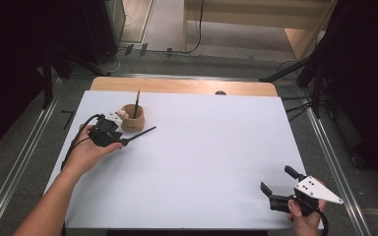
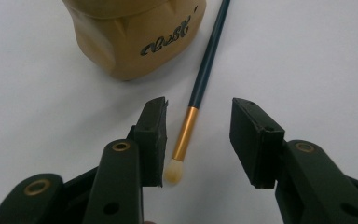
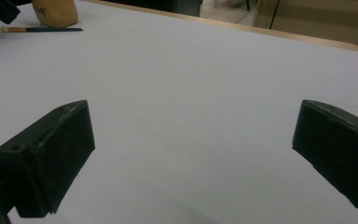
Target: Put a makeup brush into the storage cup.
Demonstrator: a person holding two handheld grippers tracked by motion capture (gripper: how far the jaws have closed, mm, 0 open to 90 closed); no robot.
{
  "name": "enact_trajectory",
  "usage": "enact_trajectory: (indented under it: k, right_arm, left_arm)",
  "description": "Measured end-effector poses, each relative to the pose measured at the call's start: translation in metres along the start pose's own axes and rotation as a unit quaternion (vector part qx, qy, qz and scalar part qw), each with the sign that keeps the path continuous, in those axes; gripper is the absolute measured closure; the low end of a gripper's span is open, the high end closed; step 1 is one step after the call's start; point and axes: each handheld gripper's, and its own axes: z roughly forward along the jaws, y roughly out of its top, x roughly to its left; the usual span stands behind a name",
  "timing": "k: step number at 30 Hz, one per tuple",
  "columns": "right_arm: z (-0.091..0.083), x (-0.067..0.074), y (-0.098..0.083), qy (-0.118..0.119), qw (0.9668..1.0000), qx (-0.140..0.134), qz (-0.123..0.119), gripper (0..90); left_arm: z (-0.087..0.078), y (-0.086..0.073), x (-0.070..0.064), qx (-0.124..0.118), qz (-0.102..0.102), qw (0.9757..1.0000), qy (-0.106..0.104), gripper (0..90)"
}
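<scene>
A thin dark brush (image 2: 205, 70) with a gold ferrule and a pale tip lies flat on the white table, right beside a tan cup (image 2: 130, 37). My left gripper (image 2: 199, 108) is low over the table, its jaws standing on either side of the ferrule. There is a gap on both sides, so the pads do not touch it. From above, the brush (image 1: 142, 133) runs from the left gripper (image 1: 123, 141) toward the right, in front of the cup (image 1: 132, 118). A second brush (image 1: 137, 101) stands upright in the cup. My right gripper (image 1: 278, 180) rests open near the front right corner.
The white sheet (image 1: 202, 162) covers most of the table, with a wooden strip (image 1: 182, 86) along the far edge. Metal rails run down both sides. In the right gripper view, wide-apart jaws (image 3: 196, 135) face bare sheet, with the cup (image 3: 56, 11) and brush (image 3: 42, 29) far off.
</scene>
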Motion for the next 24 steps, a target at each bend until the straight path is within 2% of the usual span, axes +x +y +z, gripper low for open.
enact_trajectory:
  k: [3, 7, 12, 16, 24]
  right_arm:
    - [0.0, 0.0, 0.0, 0.001, 1.0, 0.0, -0.001, 0.0]
    - [0.001, 0.0, 0.0, 0.003, 1.0, 0.001, -0.002, 0.0]
    - [0.0, 0.0, 0.0, 0.003, 1.0, 0.0, -0.004, 0.0]
    - [0.0, 0.0, 0.0, 0.002, 1.0, 0.001, -0.004, 0.0]
    - [0.002, 0.0, 0.0, -0.002, 1.0, 0.007, -0.002, 0.0]
  left_arm:
    - [0.005, 0.003, 0.0, 0.009, 0.006, 0.9999, 0.009, 59.3]
    - [0.013, 0.008, -0.002, 0.023, 0.018, 0.9996, 0.006, 65.3]
    - [0.019, 0.013, 0.0, 0.03, 0.033, 0.9989, 0.013, 72.8]
    - [0.024, 0.013, 0.002, 0.036, 0.036, 0.9987, -0.006, 76.6]
    - [0.025, 0.011, 0.008, 0.029, 0.03, 0.9986, -0.032, 84.7]
